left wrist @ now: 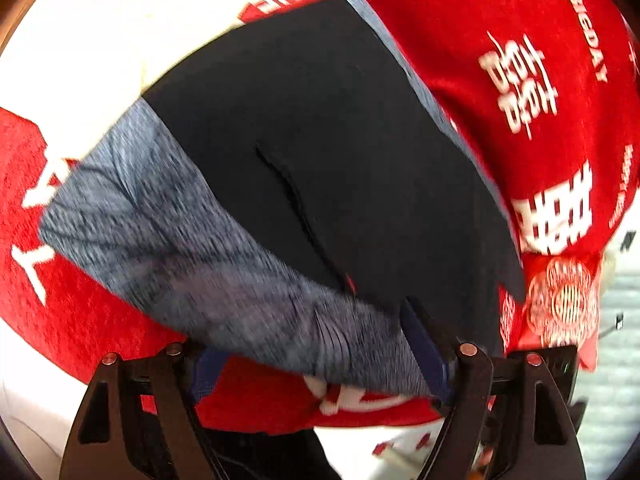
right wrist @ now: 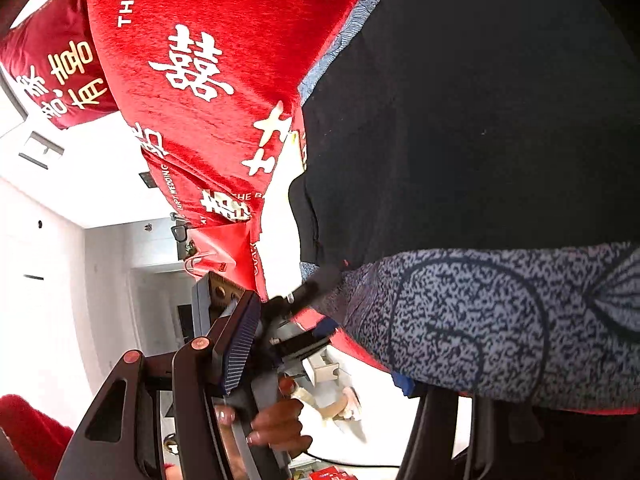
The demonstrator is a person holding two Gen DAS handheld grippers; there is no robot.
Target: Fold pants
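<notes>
Black fabric with a mottled blue-grey waistband: your pants [left wrist: 320, 152] lie spread on the red blanket [left wrist: 500, 40], and everything below is placed from that waistband [left wrist: 192, 248].

Your left gripper [left wrist: 320, 372] sits right at the waistband's near edge, the band running across between its fingers and the legs stretching straight ahead of it. One blue pad [left wrist: 424, 352] lies against the cloth where band meets black panel. The other pad stands clear, so the jaws look parted, not clenched; the blur makes this hard to call.

Your right gripper [right wrist: 320, 364] meets the same band from its other end. The band drapes over the far finger, while the near pad [right wrist: 236, 344] stands apart from it in open air. Whether that gripper pinches anything I cannot tell.

Both hands are about equally near. The long axis runs away from the band, so a fold would probably carry the band along it. Red blanket shows on both sides of the pants, with its drop-off close beside the right gripper.
</notes>
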